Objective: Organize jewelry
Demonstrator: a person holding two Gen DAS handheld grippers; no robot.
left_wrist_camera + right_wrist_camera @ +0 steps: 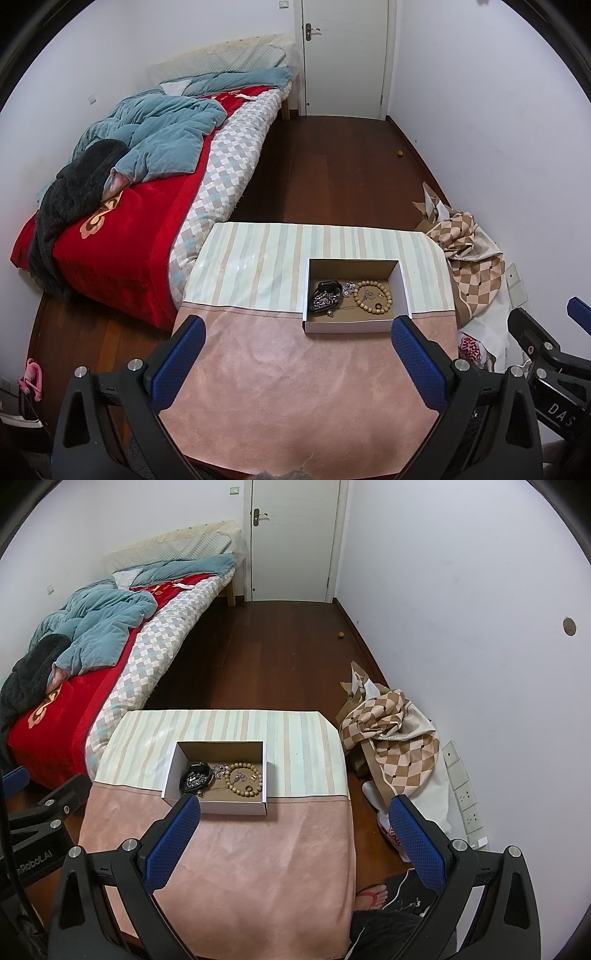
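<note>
Open cardboard box [354,326] on table cloth [295,369], holding wooden bead bracelet [372,297] at 3 o'clock, chain tangle [325,299] at 9. Likely light, limp, slippery; best pinched at the bracelet's rim. Left gripper [297,363] and right gripper [293,843] spread wide, empty, touching nothing.

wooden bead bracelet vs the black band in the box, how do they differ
The wooden bead bracelet is tan, made of round beads, and lies as an open ring in the right half of the box. The black band is dark and smooth, sits to the left, and has silvery chain heaped inside its loop. The bracelet encircles a few small pieces instead. Both lie flat on the box floor.
</note>
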